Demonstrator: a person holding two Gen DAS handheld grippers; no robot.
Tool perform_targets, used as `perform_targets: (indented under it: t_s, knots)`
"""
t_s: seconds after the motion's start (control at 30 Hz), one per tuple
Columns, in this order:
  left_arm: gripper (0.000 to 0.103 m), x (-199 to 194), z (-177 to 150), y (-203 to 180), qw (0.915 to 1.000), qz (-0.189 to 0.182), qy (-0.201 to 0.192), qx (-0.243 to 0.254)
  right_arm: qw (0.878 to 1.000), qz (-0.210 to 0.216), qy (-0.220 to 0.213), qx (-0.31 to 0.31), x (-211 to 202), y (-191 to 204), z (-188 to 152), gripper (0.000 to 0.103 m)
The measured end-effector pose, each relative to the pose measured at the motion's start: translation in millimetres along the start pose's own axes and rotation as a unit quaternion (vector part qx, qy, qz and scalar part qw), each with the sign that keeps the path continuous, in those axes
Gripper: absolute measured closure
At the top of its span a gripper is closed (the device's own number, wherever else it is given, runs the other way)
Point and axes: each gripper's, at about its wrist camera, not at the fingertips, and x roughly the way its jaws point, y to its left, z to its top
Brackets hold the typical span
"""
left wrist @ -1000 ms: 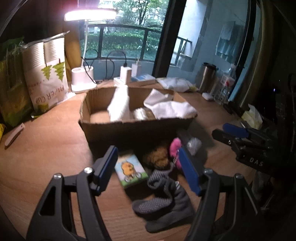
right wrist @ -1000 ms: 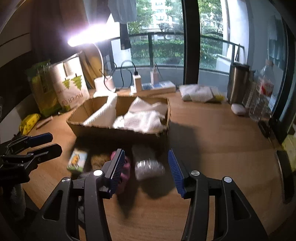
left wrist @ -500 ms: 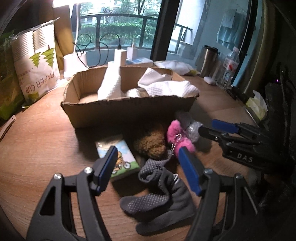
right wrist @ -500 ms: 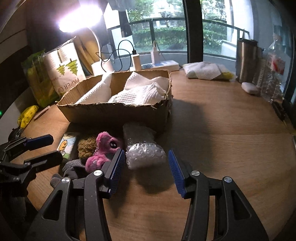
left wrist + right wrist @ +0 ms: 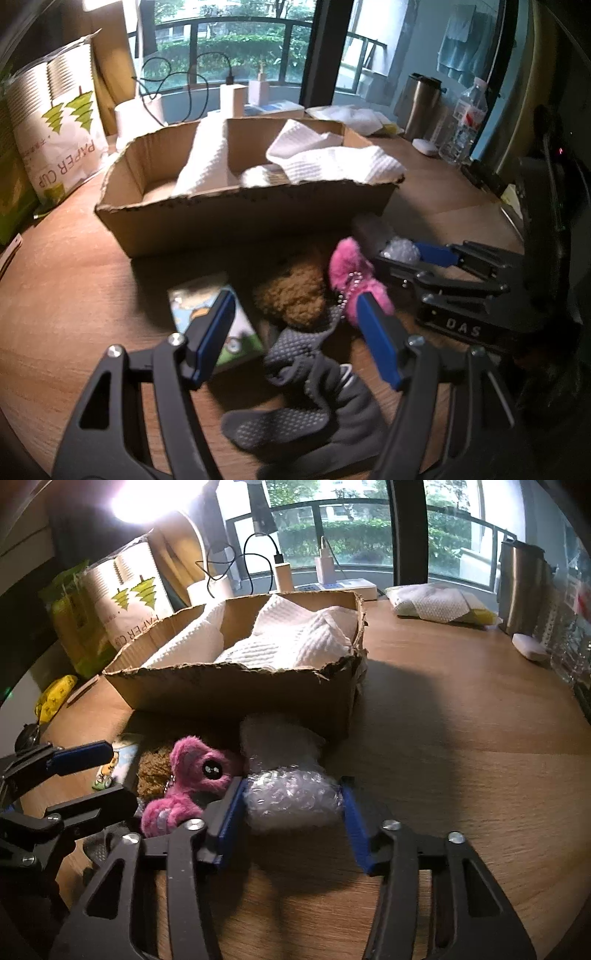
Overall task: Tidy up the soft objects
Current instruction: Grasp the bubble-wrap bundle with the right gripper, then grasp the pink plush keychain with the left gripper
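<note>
Risk: bubble wrap bundle [image 5: 291, 794], on desk [image 5: 461, 775] before cardboard box [image 5: 236, 698], may squirt out | right gripper [image 5: 291, 821] fingers closing around it, pink plush [image 5: 192, 775] alongside | left gripper [image 5: 295, 339] half open, empty.

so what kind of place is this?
Likely a home desk by a balcony window: wooden tabletop, chargers plugged into a power strip, balcony railing with greenery outside.
</note>
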Motion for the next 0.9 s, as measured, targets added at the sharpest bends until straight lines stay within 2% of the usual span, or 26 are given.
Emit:
perform_targets:
  t_s: [0.63, 0.9]
  knots:
    - [0.033, 20.6, 10.6, -69.9, 0.9983, -0.013, 0.009, 0.055, 0.998, -0.006, -0.032, 0.050, -46.2, -62.2, -27.7, 0.056]
    - [0.033, 38.5, 14.9, -89.6, 0.9976, -0.022, 0.025, 0.061, 0.997, -0.015, -0.042, 0.071, -59.7, -84.9, -35.9, 0.056]
